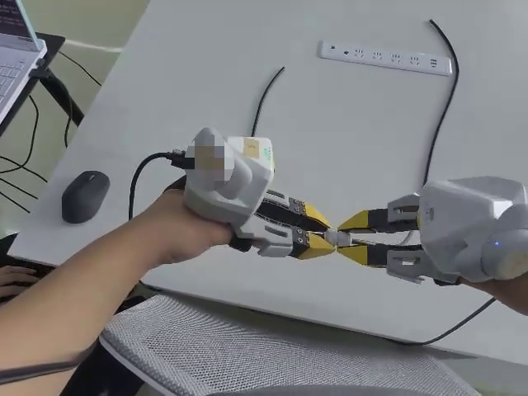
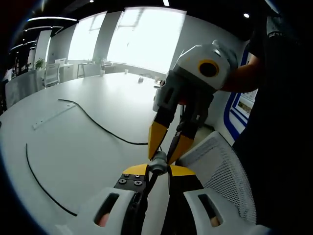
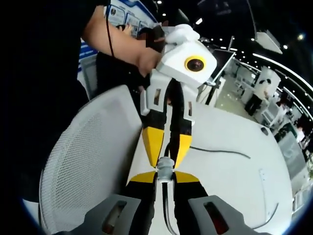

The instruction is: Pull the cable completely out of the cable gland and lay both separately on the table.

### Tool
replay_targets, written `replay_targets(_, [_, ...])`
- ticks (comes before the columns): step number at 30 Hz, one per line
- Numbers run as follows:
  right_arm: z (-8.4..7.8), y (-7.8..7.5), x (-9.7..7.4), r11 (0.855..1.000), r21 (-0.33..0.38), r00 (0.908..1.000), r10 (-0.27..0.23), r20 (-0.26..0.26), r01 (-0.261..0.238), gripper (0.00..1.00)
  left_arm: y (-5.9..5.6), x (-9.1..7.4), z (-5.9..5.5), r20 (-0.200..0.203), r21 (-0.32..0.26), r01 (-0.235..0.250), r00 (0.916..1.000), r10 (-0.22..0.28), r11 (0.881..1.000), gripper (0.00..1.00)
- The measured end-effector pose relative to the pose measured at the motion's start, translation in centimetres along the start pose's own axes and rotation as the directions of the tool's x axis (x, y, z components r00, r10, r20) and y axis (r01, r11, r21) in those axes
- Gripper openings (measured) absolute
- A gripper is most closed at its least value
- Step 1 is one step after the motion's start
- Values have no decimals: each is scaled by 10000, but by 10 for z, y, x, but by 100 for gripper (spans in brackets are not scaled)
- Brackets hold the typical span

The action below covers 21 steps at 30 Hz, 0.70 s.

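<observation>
I have the two grippers tip to tip in the air, near the front edge of the white tabletop (image 1: 247, 99) and above the mesh chair (image 1: 272, 355). The left gripper (image 1: 327, 237) comes in from the left of the head view and the right gripper (image 1: 346, 239) from the right.

The small grey cable gland (image 1: 335, 238) sits right where the tips meet. In the left gripper view my own yellow tips (image 2: 157, 170) are pressed in on the cable gland (image 2: 158, 164), so the left gripper is pinching it. The right gripper (image 2: 166, 149) reaches down toward it from above.

The pale cable (image 1: 388, 240) runs back from the gland between the right gripper's jaws. In the right gripper view those jaws (image 3: 165, 177) are drawn together at the gland (image 3: 165, 166), as far as I can see nipping the cable (image 3: 165, 205) just beside it. The cable trails down between them, and the left gripper (image 3: 166, 154) faces me from above. Cable and gland are joined, and neither lies on the tabletop.

Further back on the tabletop lie a white power strip (image 1: 386, 58) and a loose black cord (image 1: 268, 95). A dark mouse (image 1: 85, 195) sits near the left edge, and a laptop (image 1: 16, 49) stands off to the far left.
</observation>
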State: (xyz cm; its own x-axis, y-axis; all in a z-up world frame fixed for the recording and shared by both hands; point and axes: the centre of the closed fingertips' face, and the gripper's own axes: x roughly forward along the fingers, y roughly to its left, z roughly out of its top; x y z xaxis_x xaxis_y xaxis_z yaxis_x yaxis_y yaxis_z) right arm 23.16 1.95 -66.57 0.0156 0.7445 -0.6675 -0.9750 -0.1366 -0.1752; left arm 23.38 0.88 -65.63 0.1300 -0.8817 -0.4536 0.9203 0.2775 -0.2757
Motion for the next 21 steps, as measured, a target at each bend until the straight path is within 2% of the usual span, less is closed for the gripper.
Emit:
replay_targets(7, [1, 1, 0, 9996, 269, 10000, -86, 35, 85, 8, 0, 0, -2, -35, -93, -28, 10000, 28, 10000, 15])
replay_targets(16, [1, -1, -2, 9980, 571, 9995, -284, 114, 277, 10, 1, -1, 0, 1, 96, -71, 10000, 71, 9999, 15])
replay_targets(19, [4, -4, -6, 9950, 871, 9982, -524, 303, 496, 11, 1, -2, 1, -3, 164, -112, 9999, 112, 9998, 15])
replay_targets(21, [7, -5, -8, 9896, 1330, 9968, -628, 502, 557, 13, 2, -4, 5, 124, 305, -215, 9997, 211, 9993, 15])
